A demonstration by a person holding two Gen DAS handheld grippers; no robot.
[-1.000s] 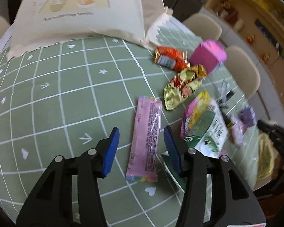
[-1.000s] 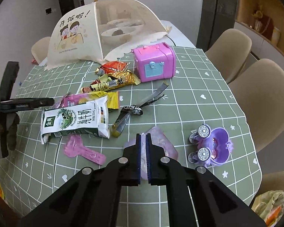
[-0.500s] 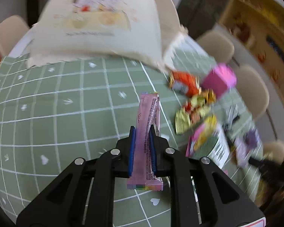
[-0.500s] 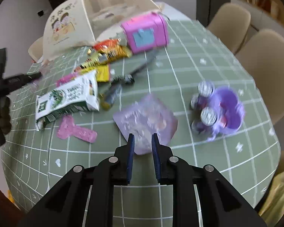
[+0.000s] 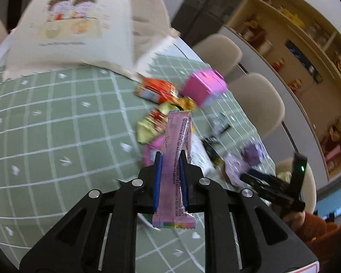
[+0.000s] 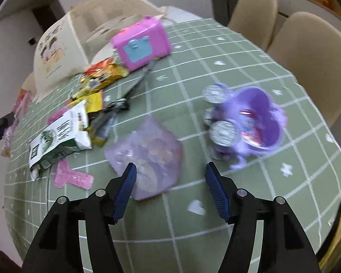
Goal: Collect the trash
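Up above the green checked table (image 5: 56, 122), the left gripper (image 5: 170, 177) has its blue fingers (image 5: 157, 182) closed on a long pink wrapper (image 5: 176, 159), which stands lengthwise between them with its rainbow-striped end hanging toward the camera and its far end lifted clear of the cloth. Beyond it the remaining litter lies in a blurred cluster: an orange snack wrapper (image 5: 155, 89), a yellow crumpled wrapper (image 5: 147, 127), and a pink toy box (image 5: 204, 86) just past them. A cream mesh food cover (image 5: 79, 22) with a cartoon print sits at the far side of the table.

From the right wrist view, the right gripper (image 6: 170, 186) hovers over the table with its fingers (image 6: 125, 188) spread wide and nothing between them. Just ahead of the left finger lies a translucent purple wrapper (image 6: 147, 154), flat on the cloth. To its right stands a purple toy (image 6: 245, 122) with round silver discs. To the left lie a green-and-white milk carton (image 6: 59, 136) on its side, a pink flat plastic piece (image 6: 72, 178) near it, and gold and yellow wrappers (image 6: 102, 77) heaped toward the pink box. Beige chairs (image 6: 307, 52) ring the far edge.
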